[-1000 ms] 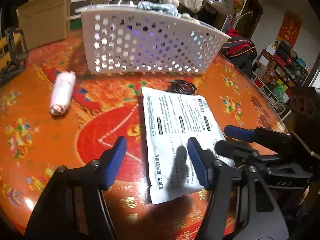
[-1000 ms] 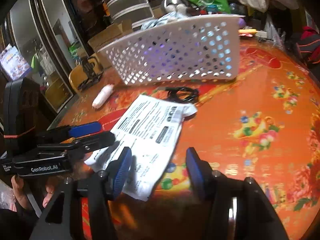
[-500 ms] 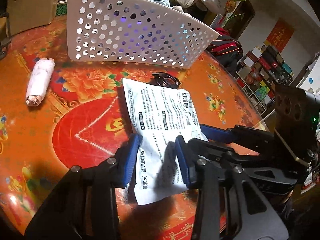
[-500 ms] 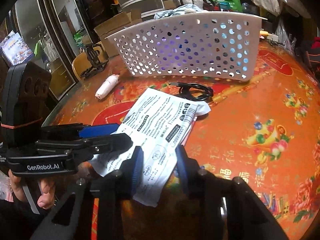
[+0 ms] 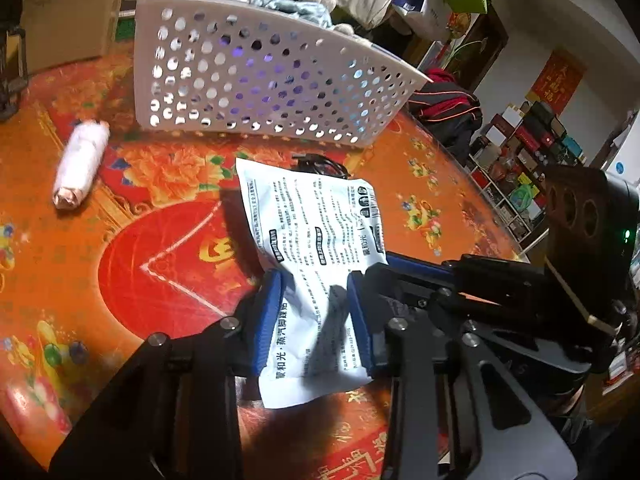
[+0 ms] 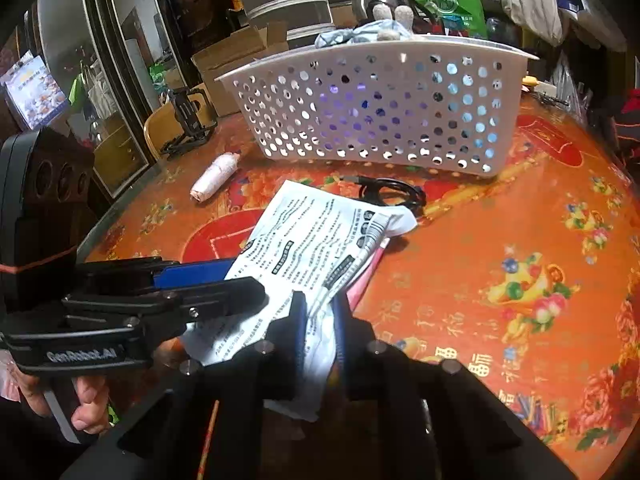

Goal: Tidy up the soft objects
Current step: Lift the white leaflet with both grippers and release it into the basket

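A white printed soft packet (image 5: 312,220) lies on the red and orange table (image 5: 420,208), its near end lifted and crumpled. My left gripper (image 5: 316,320) is closing, and its blue pads press the packet's two sides. My right gripper (image 6: 320,328) is closing too, pinching the same packet (image 6: 308,240) at its near right corner. The two grippers stand close together, the right gripper (image 5: 400,272) just right of the left one. A white perforated basket (image 5: 260,76) stands behind, with pale blue cloth (image 6: 360,34) showing over its rim. A rolled pink cloth (image 5: 80,164) lies to the left.
A black coiled cable (image 6: 392,192) lies between the packet and the basket (image 6: 380,112). A cardboard box (image 5: 68,20) and a black folding stand (image 6: 188,120) sit at the table's far left. A hand (image 6: 88,400) holds the left gripper (image 6: 236,280). Shelves of boxes (image 5: 520,152) stand beyond the right edge.
Both grippers have narrowed from wide apart onto the packet. The packet's near end has crumpled and come up off the table between them.
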`<action>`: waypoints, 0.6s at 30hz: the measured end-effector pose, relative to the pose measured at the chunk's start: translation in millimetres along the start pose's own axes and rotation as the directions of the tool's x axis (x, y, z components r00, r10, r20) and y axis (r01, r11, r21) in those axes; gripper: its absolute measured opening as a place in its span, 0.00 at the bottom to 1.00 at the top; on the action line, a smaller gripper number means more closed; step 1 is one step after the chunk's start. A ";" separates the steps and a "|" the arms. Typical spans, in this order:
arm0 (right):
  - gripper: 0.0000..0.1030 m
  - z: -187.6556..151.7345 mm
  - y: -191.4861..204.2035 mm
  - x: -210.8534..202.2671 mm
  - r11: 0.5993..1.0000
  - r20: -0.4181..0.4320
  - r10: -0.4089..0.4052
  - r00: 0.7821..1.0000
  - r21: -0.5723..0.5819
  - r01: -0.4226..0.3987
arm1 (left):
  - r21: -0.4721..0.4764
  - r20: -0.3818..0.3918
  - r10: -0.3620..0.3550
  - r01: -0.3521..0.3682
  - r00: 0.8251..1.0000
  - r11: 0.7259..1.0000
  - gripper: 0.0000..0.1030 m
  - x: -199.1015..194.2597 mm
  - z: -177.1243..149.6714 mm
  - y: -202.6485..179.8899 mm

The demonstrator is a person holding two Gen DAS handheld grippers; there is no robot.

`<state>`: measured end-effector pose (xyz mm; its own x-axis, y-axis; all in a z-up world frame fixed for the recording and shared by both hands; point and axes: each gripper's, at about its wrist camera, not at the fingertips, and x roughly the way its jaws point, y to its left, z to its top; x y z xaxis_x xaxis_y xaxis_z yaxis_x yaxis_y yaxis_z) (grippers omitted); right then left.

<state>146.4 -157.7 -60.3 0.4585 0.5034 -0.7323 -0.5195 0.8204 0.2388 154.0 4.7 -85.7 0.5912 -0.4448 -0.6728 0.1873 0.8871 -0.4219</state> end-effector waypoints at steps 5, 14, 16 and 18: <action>0.11 2.9 2.7 -11.7 1.000 0.036 -0.010 0.999 -0.009 0.010 | 0.017 0.056 0.006 -0.007 0.998 1.000 0.30 -11.5 0.2 -7.1; 0.11 26.6 13.4 -47.2 0.999 0.133 -0.016 0.991 -0.047 0.023 | 0.043 0.134 -0.001 -0.004 0.991 0.999 0.30 -42.1 18.6 -22.5; 0.11 35.6 15.1 -51.5 0.998 0.147 -0.014 0.989 -0.054 0.023 | 0.044 0.153 -0.006 -0.001 0.988 0.999 0.29 -49.4 25.4 -23.5; 0.11 41.9 17.7 -56.8 0.998 0.163 -0.015 0.986 -0.062 0.025 | 0.049 0.174 -0.006 -0.002 0.985 0.999 0.29 -57.0 33.1 -26.8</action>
<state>141.4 -160.4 12.2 0.5778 0.5286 -0.6219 -0.5511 0.8147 0.1805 141.3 10.4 -15.9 0.7175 -0.4221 -0.5540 0.2245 0.8931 -0.3898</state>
